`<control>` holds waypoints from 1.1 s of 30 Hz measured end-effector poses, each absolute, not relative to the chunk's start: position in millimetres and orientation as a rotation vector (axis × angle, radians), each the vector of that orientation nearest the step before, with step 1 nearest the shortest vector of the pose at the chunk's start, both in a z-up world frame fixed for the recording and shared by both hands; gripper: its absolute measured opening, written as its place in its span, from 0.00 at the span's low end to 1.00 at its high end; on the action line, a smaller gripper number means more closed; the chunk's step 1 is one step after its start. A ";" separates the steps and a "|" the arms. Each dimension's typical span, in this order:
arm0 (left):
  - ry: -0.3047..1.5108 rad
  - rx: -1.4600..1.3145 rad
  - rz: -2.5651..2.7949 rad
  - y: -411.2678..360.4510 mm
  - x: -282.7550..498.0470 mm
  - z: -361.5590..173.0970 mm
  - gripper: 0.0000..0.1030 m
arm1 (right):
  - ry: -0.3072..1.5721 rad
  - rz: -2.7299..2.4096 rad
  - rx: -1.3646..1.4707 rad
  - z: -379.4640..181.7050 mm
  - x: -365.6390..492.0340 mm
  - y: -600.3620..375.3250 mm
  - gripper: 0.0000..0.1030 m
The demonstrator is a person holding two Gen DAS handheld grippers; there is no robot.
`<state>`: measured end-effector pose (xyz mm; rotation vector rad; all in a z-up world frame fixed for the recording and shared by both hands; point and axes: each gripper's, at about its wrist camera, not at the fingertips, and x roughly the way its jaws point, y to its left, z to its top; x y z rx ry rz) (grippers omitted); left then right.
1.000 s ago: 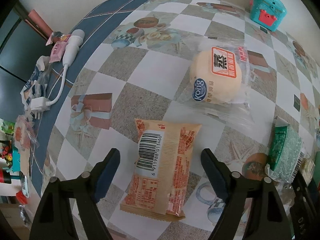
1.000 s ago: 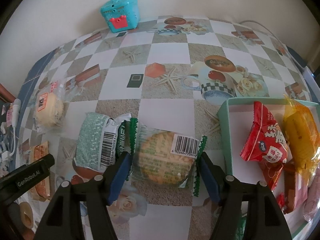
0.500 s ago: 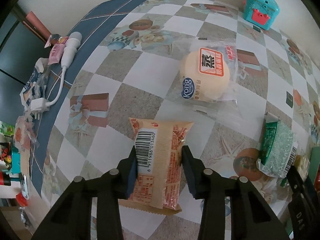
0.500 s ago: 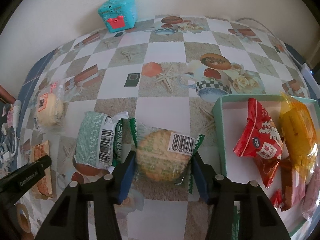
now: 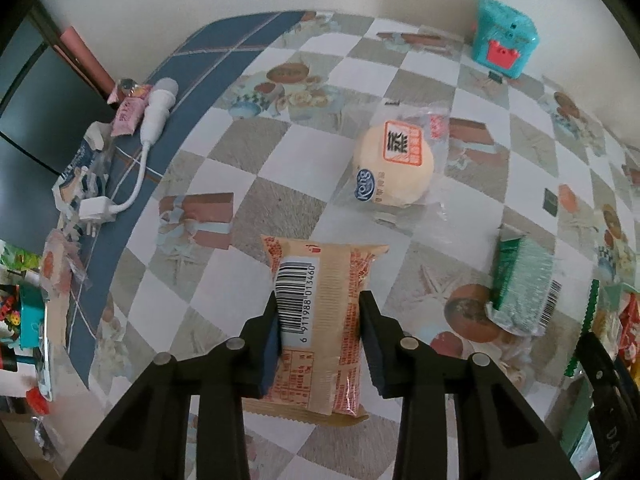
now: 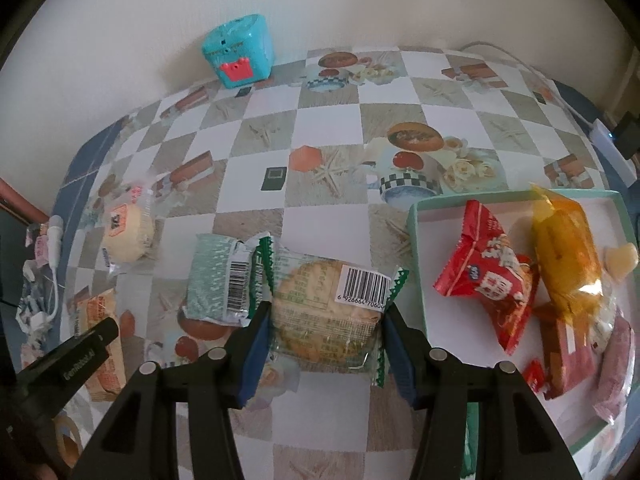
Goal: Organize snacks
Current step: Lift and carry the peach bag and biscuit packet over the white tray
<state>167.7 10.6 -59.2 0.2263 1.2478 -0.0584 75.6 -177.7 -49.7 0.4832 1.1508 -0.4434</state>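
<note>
Now our left gripper [image 5: 320,330] jaws, having just closed, clamp the long orange barcoded snack packet [image 5: 320,320]; our right gripper [image 6: 326,338] jaws clamp the round biscuit in a clear green-edged wrapper [image 6: 326,312].

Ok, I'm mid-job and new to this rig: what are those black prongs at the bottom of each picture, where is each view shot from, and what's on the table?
The prongs are handheld two-finger grippers, one per hand, each with a fisheye camera looking along its fingers.

Left wrist view: the left gripper, whose jaws have just been closing, pinches an orange packet. Beyond lie a round bun in clear wrap and a green packet.

Right wrist view: the right gripper has also just closed, on a wrapped round biscuit. Right of it a teal tray already holds a red packet and a yellow packet. A teal box stands by the wall.
</note>
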 end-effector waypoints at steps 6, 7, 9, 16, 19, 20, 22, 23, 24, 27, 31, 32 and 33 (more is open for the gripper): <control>1.207 0.218 -0.083 11.2 156.8 -39.1 0.37 | 1.144 -0.439 0.497 -34.9 64.5 -176.0 0.55; 1.198 0.220 -0.085 10.8 154.3 -35.3 0.37 | 1.142 -0.441 0.500 -32.4 62.0 -176.0 0.55; 1.177 0.227 -0.086 8.8 152.0 -29.1 0.37 | 1.138 -0.443 0.507 -27.5 56.5 -176.2 0.55; 1.123 0.231 -0.104 8.6 138.3 -9.5 0.37 | 1.136 -0.458 0.521 -14.8 36.1 -178.9 0.55; 1.105 0.216 -0.121 9.0 132.3 -0.8 0.37 | 1.134 -0.470 0.524 -9.1 26.2 -182.3 0.55; 1.101 0.213 -0.126 8.5 130.5 1.0 0.37 | 1.131 -0.473 0.526 -6.9 22.9 -183.5 0.55; 1.087 0.223 -0.128 6.5 126.1 5.6 0.37 | 1.120 -0.478 0.533 -1.8 16.0 -186.3 0.55; 1.080 0.231 -0.128 4.9 124.4 7.4 0.37 | 1.115 -0.480 0.534 0.9 12.5 -187.4 0.55; 1.076 0.235 -0.129 3.7 123.1 8.4 0.37 | 1.109 -0.484 0.533 3.7 9.1 -188.3 0.55; 1.062 0.245 -0.134 -0.6 119.2 12.9 0.37 | 1.094 -0.494 0.523 11.3 1.0 -189.7 0.55; 1.030 0.265 -0.140 -7.4 112.1 22.1 0.37 | 1.072 -0.493 0.539 20.7 -9.7 -193.5 0.55; 1.020 0.272 -0.143 -9.7 109.7 24.8 0.37 | 1.065 -0.496 0.543 23.1 -12.5 -194.9 0.55; 1.015 0.274 -0.146 -11.4 108.6 26.4 0.37 | 1.059 -0.500 0.546 25.3 -15.5 -196.5 0.55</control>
